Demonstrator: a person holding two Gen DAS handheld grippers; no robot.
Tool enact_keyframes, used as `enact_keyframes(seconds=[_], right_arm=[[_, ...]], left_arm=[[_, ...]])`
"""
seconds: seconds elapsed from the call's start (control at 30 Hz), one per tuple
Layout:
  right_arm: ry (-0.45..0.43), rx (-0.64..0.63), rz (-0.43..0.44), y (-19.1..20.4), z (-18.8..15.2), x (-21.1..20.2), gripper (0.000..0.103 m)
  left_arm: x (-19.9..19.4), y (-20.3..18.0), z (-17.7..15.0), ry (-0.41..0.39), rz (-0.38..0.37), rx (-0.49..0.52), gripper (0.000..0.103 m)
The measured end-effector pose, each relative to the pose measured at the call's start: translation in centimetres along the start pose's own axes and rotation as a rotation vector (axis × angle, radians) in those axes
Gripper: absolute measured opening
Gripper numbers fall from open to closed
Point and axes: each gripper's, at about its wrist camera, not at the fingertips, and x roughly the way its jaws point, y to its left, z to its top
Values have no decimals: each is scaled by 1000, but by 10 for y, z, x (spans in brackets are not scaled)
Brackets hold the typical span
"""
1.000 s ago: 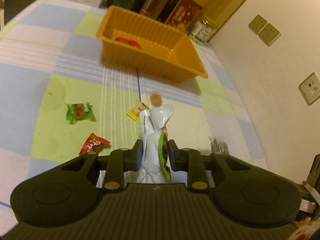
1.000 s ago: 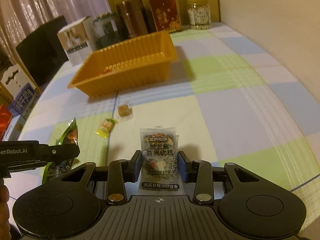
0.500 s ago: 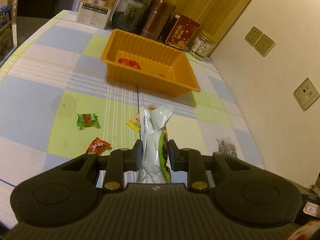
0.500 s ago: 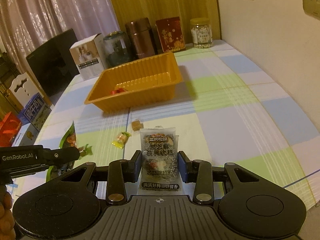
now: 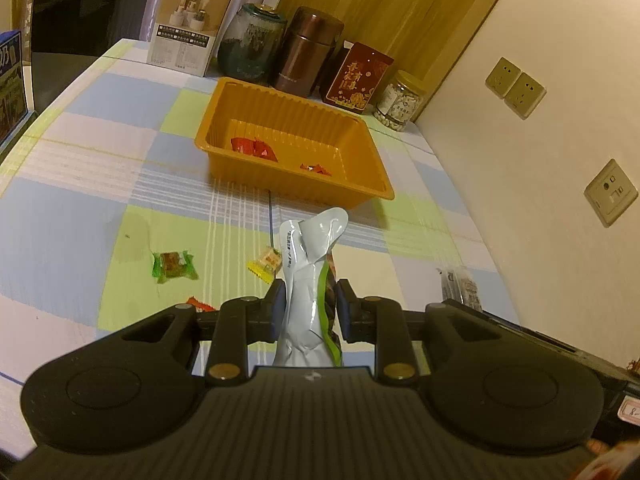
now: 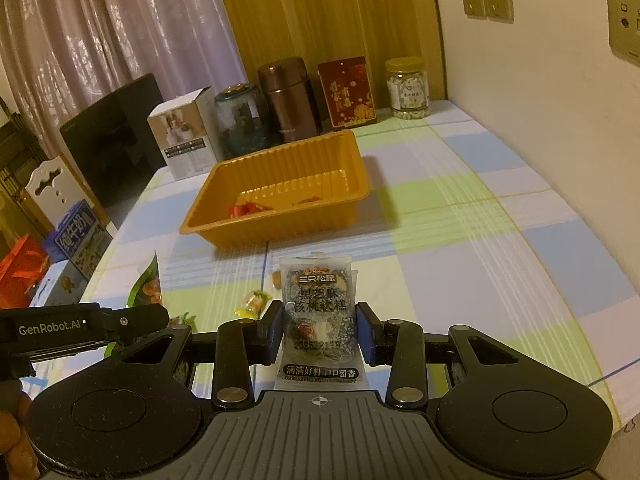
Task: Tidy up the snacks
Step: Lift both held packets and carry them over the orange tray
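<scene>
Left wrist: tray (image 5: 382, 188) farther off, both tools raised

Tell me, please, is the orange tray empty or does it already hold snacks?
Not empty. The tray holds a few red-wrapped snacks on its floor, with most of the floor bare; both views show them.

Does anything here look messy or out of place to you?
Yes, mildly. Small wrapped sweets lie loose on the tablecloth short of the orange tray: a green-wrapped candy, a yellow-wrapped candy and a red one partly hidden by the gripper. The silver packet in the left gripper looks crumpled and twisted at its top.
</scene>
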Motion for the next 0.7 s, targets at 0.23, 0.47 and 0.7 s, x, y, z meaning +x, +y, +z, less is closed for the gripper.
enact_keyframes(seconds=[0.23, 0.47, 0.7], right_arm=[[5, 9, 15, -1, 19, 14, 38], [-9, -4, 25, 2, 58, 44, 38], [2, -23, 34, 1, 94, 88, 38]], left_arm=[[11, 2, 19, -3, 3, 12, 24], [37, 7, 55, -13, 13, 47, 24], [76, 13, 104, -24, 23, 68, 24]])
